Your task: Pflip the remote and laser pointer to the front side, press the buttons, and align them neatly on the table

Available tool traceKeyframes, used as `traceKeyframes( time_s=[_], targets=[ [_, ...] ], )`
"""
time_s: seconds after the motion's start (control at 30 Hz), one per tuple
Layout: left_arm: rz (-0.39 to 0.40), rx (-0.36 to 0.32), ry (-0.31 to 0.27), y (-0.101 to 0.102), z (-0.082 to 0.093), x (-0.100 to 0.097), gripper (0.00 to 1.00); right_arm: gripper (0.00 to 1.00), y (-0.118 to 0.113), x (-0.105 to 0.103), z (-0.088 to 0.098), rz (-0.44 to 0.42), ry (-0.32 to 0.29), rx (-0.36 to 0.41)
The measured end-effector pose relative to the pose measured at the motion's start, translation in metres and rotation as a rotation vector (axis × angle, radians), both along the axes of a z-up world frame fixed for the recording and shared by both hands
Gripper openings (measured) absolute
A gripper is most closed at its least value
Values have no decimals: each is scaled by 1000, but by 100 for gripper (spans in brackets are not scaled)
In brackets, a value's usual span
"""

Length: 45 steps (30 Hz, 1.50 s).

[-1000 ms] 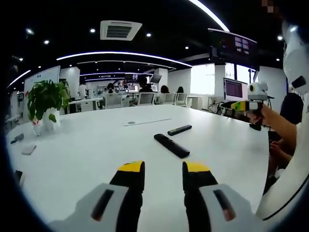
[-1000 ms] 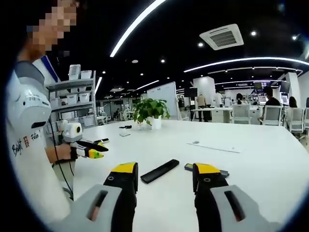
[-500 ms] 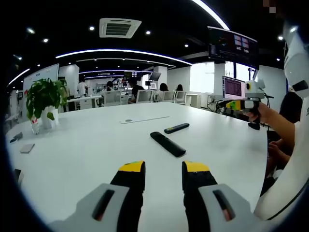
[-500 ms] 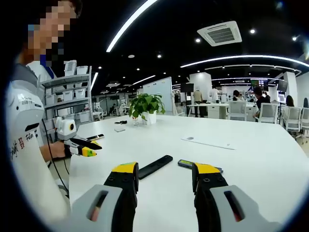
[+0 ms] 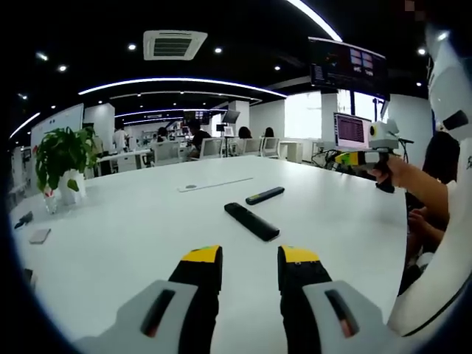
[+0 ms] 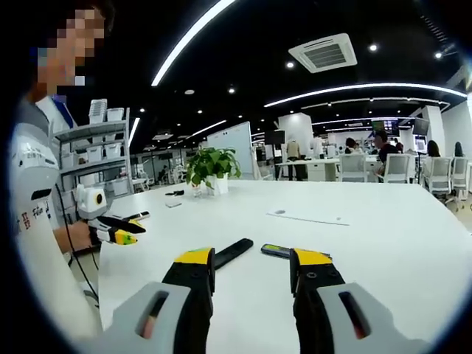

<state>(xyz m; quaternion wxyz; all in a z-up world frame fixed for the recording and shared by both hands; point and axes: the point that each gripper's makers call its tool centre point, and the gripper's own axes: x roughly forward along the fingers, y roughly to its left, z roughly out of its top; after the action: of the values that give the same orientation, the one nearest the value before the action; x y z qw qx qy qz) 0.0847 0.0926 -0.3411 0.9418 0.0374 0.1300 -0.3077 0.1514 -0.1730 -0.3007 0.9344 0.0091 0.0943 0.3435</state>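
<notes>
A long black remote point(image 5: 252, 221) lies flat on the white table point(image 5: 133, 236), and a shorter black laser pointer point(image 5: 265, 195) lies just beyond it. My left gripper point(image 5: 251, 258) hovers short of them, open with nothing between its yellow tips. In the right gripper view the remote point(image 6: 234, 251) and the laser pointer point(image 6: 277, 251) lie just past my right gripper point(image 6: 252, 259), which is open and empty; its left jaw hides the remote's near end. Each gripper shows in the other's view, hand-held: the right gripper point(image 5: 363, 158) and the left gripper point(image 6: 116, 227).
A potted plant point(image 5: 60, 158) point(image 6: 210, 165) stands at the table's far side with small flat items point(image 5: 37, 236) near it. A thin pale strip point(image 5: 214, 184) point(image 6: 310, 218) lies mid-table. The person's torso point(image 5: 450, 221) borders the table. Shelves point(image 6: 103, 140), chairs and people fill the background.
Both cameras shifted slightly. In the right gripper view the remote and pointer now sit closer to the jaw tips. The items on the table have not moved.
</notes>
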Motion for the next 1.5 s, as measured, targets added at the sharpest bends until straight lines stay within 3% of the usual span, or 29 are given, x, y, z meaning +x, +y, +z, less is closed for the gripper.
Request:
traceKeyframes(
  time_s=[0.33,0.5,0.6,0.73,0.87,1.07,1.33,1.5],
  targets=[
    [-11,11,-5,-2,0,-4,32,40,-7,11,-11,-21,22,-42],
    [-8,13,-6,-1,-2,-6,32,40,-15,20,-12,-43,48,27],
    [2,12,-1,2,-4,-7,31,39,-14,23,-17,-41,49,31],
    [7,16,-3,7,-3,-8,31,38,-11,24,-31,-47,50,-2],
    [22,15,-9,13,-1,-8,31,38,-8,20,-42,-34,28,-91],
    [32,6,0,15,-5,-10,31,37,-9,18,-52,-12,66,-121],
    [19,16,-3,11,-6,-10,31,36,-5,18,-48,-7,43,-93],
    [17,14,-4,9,-6,-9,31,37,-6,20,-45,-1,68,-83]
  ],
)
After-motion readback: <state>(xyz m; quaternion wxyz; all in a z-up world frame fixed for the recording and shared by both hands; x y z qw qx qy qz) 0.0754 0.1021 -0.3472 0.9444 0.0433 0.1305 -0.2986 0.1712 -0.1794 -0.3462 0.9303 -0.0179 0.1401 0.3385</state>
